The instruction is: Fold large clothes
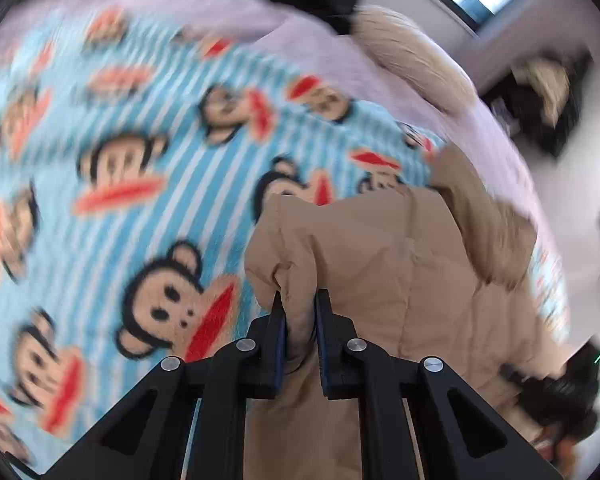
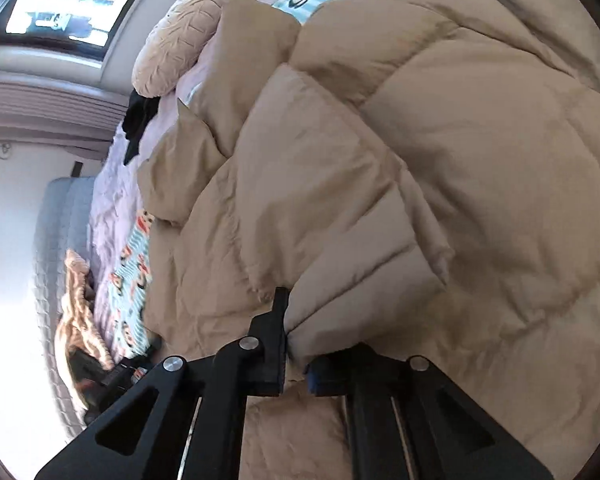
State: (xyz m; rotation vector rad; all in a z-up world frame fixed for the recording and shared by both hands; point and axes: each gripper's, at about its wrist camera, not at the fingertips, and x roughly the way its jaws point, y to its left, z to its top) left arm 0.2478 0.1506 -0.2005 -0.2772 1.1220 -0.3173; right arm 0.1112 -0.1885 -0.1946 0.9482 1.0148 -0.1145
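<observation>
Both grippers angle downward onto the tan puffer coat (image 2: 420, 140), which lies on a monkey-print blanket (image 1: 100, 208) over the bed. Left gripper (image 1: 300, 300) — jaws clamped on a bunched fold of the coat. Right gripper (image 2: 296, 320) — jaws pinched on a quilted edge of the coat. Beige pillow (image 2: 184, 36) and black garment (image 2: 138, 120) lie near the coat's far end.
</observation>
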